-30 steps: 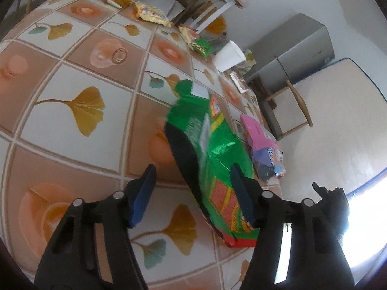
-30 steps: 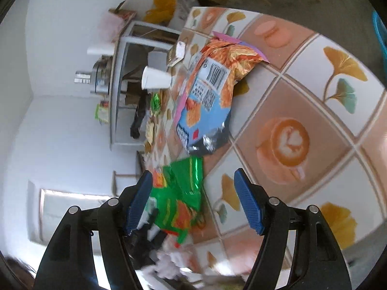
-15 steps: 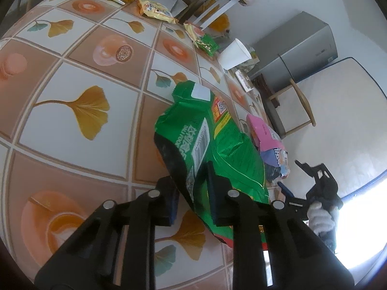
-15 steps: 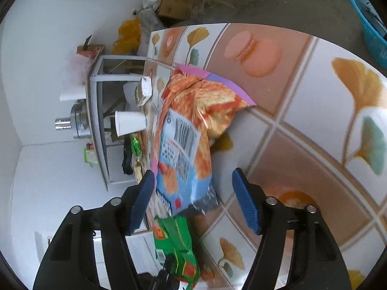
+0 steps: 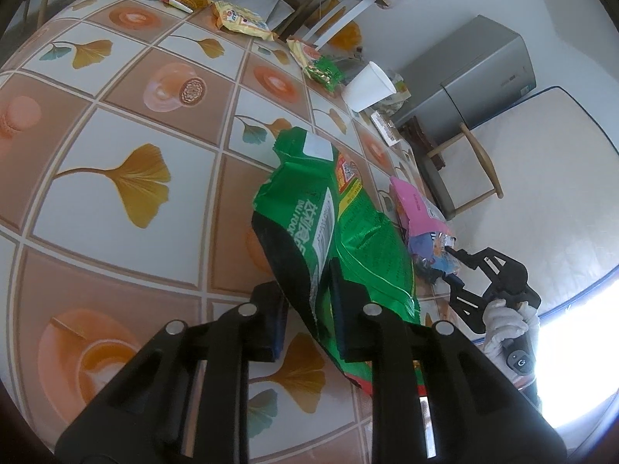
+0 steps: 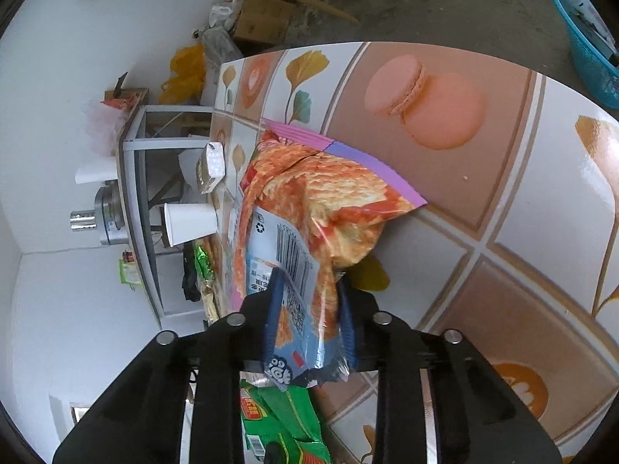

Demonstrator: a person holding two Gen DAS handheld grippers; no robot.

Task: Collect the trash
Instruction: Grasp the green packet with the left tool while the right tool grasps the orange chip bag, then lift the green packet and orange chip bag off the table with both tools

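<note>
Left tongs (image 5: 307,319) pinching green snack bag (image 5: 344,232), patterned tablecloth (image 5: 116,201), white paper cup (image 5: 367,86) beyond

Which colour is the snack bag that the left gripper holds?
Mainly bright green bag, with a black edge and a red corner; best seen in the left wrist view.

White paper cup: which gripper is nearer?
Neither clearly. The left gripper, clamped on the green bag, and the right gripper, clamped on the orange bag, both sit well short of the cup.
</note>
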